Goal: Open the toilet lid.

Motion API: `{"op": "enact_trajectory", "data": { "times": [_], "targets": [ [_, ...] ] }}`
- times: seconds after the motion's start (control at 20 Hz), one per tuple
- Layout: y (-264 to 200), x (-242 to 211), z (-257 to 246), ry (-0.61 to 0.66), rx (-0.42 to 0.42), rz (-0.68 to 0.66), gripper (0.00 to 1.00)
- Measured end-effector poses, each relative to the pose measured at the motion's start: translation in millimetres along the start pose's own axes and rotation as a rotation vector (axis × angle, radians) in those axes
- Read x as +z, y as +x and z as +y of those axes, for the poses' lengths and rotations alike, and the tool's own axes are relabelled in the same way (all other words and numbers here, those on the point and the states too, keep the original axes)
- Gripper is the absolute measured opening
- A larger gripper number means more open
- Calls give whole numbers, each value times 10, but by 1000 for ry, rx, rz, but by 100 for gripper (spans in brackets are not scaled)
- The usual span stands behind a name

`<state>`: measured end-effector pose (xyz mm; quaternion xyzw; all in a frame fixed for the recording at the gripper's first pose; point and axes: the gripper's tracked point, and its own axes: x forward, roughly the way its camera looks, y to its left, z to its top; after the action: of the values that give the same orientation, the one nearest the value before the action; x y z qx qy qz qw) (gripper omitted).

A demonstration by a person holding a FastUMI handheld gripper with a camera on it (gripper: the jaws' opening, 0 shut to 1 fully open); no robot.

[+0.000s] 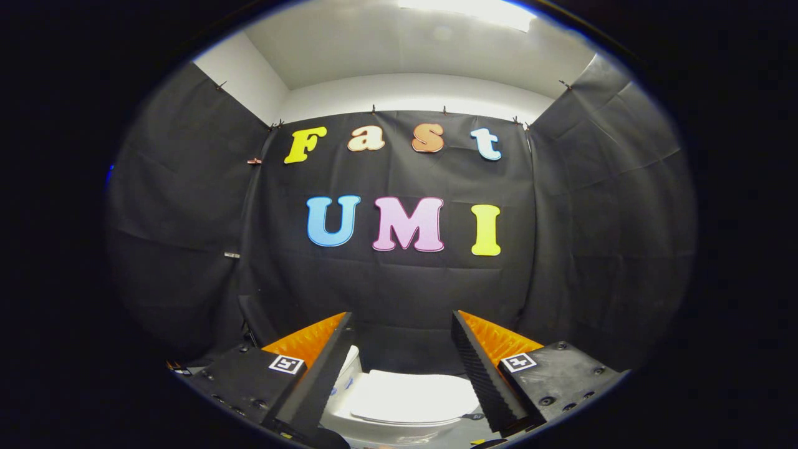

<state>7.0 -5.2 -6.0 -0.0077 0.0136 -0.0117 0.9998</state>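
Hand-held gripper (402, 324) above toilet, fingers spread apart, gripping nothing.
White toilet lid (413, 396) down, seen between fingers; square marker tags (286, 364) on both, unreadable.

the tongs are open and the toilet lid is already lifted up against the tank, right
Not quite. The tongs are open, but the toilet lid is down, lying flat over the bowl, not lifted. The gripper view shows it beyond and below the fingers, seen in the gap between them, with nothing touching it.
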Motion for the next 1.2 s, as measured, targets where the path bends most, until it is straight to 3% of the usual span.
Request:
{"op": "enact_trajectory", "data": {
  "times": [0.6,1.2],
  "targets": [
    [119,-443,-627,49,-124,94,99],
    [292,-1426,-1547,241,-259,267,99]
  ]
}}
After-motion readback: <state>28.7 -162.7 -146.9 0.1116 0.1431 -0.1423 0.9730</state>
